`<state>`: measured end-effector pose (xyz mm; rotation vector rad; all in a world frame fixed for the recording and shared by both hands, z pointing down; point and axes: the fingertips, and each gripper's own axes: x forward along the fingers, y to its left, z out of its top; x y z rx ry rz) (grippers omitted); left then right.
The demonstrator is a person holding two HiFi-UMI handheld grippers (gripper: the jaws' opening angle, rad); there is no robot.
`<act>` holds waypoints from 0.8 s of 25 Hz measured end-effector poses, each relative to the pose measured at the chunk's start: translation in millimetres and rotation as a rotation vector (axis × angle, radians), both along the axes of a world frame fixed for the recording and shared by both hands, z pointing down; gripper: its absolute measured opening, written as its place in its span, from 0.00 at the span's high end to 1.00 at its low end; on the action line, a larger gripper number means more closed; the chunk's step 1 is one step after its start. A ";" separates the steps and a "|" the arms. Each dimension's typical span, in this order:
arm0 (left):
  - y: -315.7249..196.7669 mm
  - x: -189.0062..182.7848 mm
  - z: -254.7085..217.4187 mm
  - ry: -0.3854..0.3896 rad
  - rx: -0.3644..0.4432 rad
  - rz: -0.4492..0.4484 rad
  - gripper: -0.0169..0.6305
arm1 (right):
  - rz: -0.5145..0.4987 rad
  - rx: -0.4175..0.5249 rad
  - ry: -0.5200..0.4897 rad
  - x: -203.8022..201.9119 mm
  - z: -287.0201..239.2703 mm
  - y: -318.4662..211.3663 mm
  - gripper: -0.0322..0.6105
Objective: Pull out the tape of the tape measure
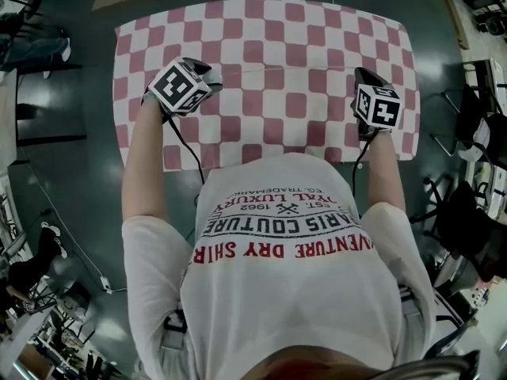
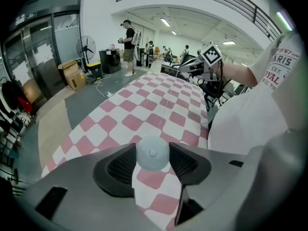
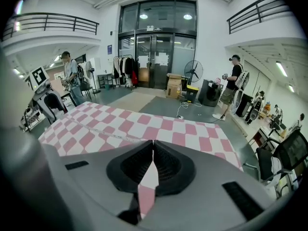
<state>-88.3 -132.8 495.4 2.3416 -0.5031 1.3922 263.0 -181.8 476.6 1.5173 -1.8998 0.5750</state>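
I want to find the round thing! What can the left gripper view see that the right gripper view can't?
Only the left gripper view: the round pale tape measure up close, squeezed in the jaws of the left gripper, and the person's white shirt.
Only the right gripper view: the right gripper up close, jaws shut on the thin tape, and the tall glass doors.
Both: the pink-checked cloth, the tape lying across it, and a standing fan.

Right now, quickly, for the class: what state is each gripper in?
Left gripper: closed on the round tape measure case.
Right gripper: closed, apparently on the end of the thin tape.
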 end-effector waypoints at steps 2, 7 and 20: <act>-1.5 0.6 -0.6 -0.005 0.001 0.001 0.62 | 0.019 0.000 0.019 4.9 1.3 0.0 0.90; -0.4 -13.3 7.8 -0.072 0.001 0.010 0.62 | 0.102 0.031 0.053 35.6 -3.4 -2.9 0.90; 1.2 -8.9 5.1 -0.025 0.013 -0.026 0.62 | 0.135 0.038 -0.010 50.5 -3.3 -2.4 0.90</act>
